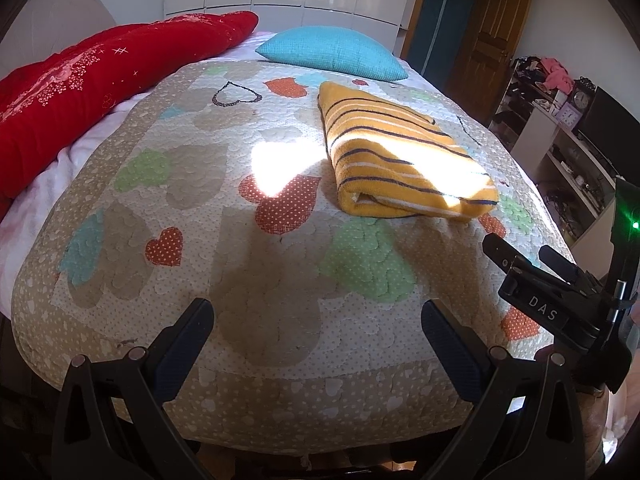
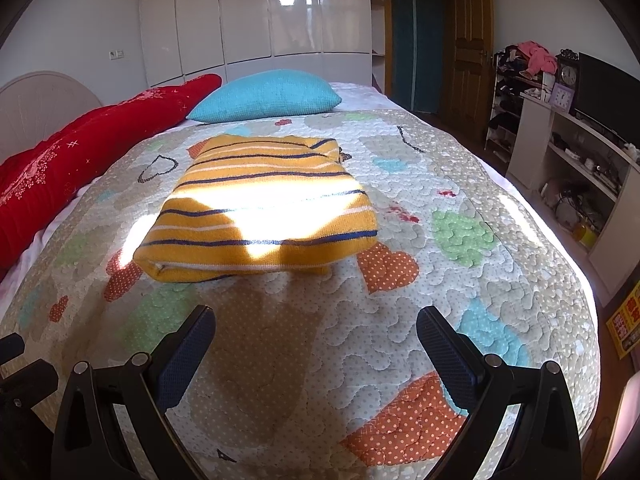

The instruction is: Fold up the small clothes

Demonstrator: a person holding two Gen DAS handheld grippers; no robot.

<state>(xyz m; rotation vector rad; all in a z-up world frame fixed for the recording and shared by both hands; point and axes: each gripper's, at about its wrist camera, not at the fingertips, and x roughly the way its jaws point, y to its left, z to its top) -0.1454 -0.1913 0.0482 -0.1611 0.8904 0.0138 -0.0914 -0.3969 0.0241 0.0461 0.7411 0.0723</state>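
Note:
A yellow garment with dark and white stripes lies folded into a thick rectangle on the quilted bed cover; it also shows in the right wrist view, partly in sunlight. My left gripper is open and empty above the near end of the bed, well short of the garment. My right gripper is open and empty, also short of the garment. The right gripper's body shows in the left wrist view at the right edge.
A red quilt lies along the left side of the bed and a turquoise pillow at the far end. Shelves with clutter and a clock stand on the right. White wardrobe doors and a wooden door stand behind.

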